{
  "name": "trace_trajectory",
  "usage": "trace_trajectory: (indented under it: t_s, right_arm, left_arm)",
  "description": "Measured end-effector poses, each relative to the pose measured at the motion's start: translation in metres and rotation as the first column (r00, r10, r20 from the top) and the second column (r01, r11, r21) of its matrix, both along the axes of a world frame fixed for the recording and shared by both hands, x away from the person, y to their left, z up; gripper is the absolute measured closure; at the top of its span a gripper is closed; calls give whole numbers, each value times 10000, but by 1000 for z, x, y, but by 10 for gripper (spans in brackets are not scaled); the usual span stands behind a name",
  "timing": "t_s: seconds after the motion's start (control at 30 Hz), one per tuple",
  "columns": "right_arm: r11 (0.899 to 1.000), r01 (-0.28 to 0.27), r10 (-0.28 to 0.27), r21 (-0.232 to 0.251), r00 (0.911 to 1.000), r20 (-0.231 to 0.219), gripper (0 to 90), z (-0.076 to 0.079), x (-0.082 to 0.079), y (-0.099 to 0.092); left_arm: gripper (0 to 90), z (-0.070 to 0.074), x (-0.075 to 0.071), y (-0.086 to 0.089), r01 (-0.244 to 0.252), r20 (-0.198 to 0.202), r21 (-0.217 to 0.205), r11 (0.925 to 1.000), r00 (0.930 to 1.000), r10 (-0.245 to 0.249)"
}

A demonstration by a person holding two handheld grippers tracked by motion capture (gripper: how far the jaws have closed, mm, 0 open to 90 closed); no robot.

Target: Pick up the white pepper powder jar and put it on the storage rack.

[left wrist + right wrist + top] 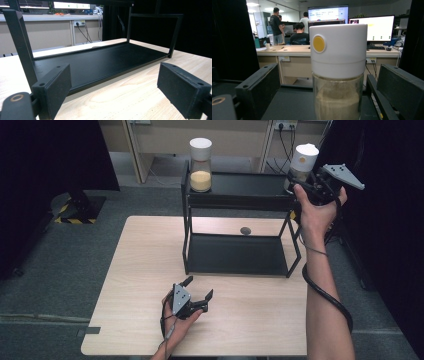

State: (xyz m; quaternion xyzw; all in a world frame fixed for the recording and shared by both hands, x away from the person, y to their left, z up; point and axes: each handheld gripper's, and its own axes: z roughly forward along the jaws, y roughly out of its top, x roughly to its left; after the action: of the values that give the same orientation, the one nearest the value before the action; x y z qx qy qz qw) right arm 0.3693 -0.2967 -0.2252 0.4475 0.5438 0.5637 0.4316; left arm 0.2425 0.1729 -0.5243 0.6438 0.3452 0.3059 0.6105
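- Right gripper [300, 182] held up at the top shelf's 3 o'clock end, jaws wide apart on both sides of the jar [338, 75], not pressing it.
- Jar bottom cut off in the right gripper view; round glass, pale powder inside, smooth white lid with a yellow dot.
- Right hand [316, 210] raised, wrist bent toward 11 o'clock.
- Left gripper [200, 294] resting on the wooden table [140, 270], jaws open, nothing between, pointing to 1 o'clock at the black metal rack [235, 195].
- Second jar [200, 165], yellow grains, at the shelf's 9 o'clock end.
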Motion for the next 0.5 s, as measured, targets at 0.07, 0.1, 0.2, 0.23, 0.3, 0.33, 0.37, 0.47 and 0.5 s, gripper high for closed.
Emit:
trace_trajectory:
  t_s: [0.07, 0.1, 0.2, 0.23, 0.3, 0.33, 0.37, 0.47, 0.5]
  right_arm:
    - [10000, -77, 77, 40, 10000, -9, 50, -2, -3, 0]
    - [9999, -122, 122, 64, 9999, -22, 50, -3, -5, 0]
    - [9998, -167, 167, 81, 9999, -13, 49, -7, -9, 0]
    - [9998, -179, 179, 66, 9998, -8, 49, -8, -10, 0]
    - [9997, -236, 236, 57, 9997, 8, 49, -10, -13, -1]
    - [9996, -272, 271, 55, 9996, 28, 49, -11, -14, -1]
    - [9996, -282, 282, 54, 9996, 48, 49, -12, -16, -1]
    - [9995, -323, 322, 43, 9995, 67, 48, -14, -19, -2]
    - [9994, -331, 331, 30, 9994, 63, 47, -14, -20, -2]
  left_arm:
    - [117, 0, 0, 0, -7, -6, -7, 10000, 10000, 7]
    - [116, 0, 0, 0, -11, -5, -7, 10000, 10000, 11]
    - [116, 0, 0, 0, -17, 9, -7, 10000, 10000, 17]
    - [116, 0, 0, 0, -19, 10, -7, 10000, 10000, 19]
    - [116, 0, 0, 0, -18, 7, -9, 10000, 10000, 18]
    - [116, 0, 0, 0, -17, -3, -9, 10000, 10000, 17]
    - [116, 0, 0, 0, -20, -9, -12, 10000, 10000, 20]
    - [116, 1, 0, 0, -30, -26, 22, 10000, 10000, 30]
    - [116, 1, 0, 0, -32, -23, 34, 10000, 10000, 32]
